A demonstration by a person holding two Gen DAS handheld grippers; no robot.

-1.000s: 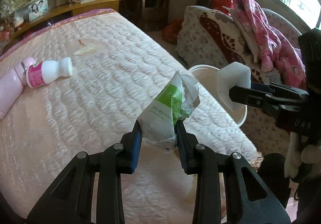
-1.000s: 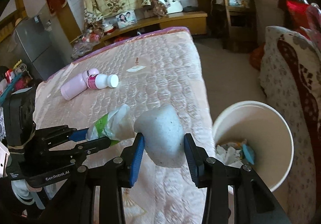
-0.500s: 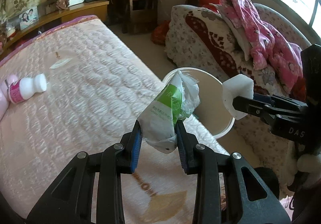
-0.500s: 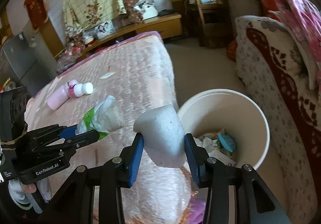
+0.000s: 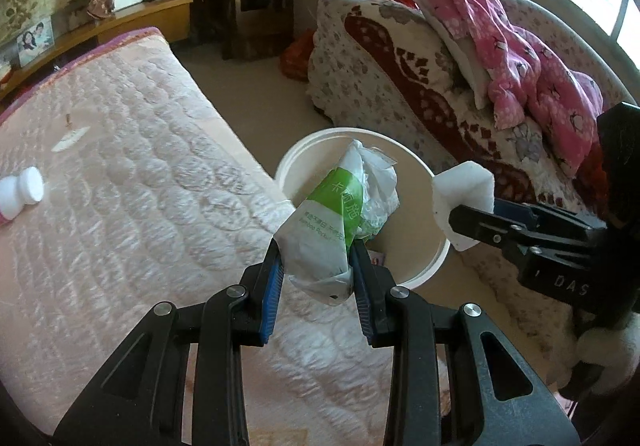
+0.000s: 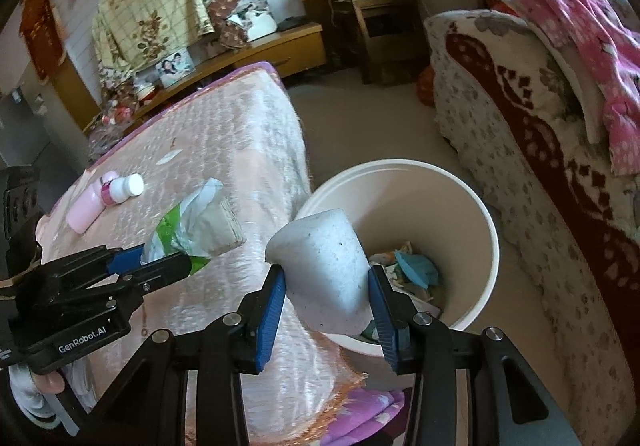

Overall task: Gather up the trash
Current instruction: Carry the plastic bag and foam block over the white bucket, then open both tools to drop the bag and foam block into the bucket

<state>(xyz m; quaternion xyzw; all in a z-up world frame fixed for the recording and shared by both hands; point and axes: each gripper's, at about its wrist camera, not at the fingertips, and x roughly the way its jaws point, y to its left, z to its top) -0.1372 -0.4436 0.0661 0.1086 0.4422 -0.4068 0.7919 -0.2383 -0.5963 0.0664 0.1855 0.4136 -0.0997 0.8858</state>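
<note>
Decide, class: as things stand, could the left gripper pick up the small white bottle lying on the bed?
Probably not yet. The left gripper is shut on a green-and-white wrapper, so its jaws are full, though nothing lies over the bottle on the bed.

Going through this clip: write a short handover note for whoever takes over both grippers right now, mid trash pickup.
Left gripper: shut on a crumpled tissue pack, at the bed edge beside the bucket.
Right gripper: shut on a white foam block, over the bucket's near rim.
Done: bucket already holds scraps.
Left: drop both pieces in, then fetch the small white bottle, the pink bottle and the flat scrap on the bed.
</note>
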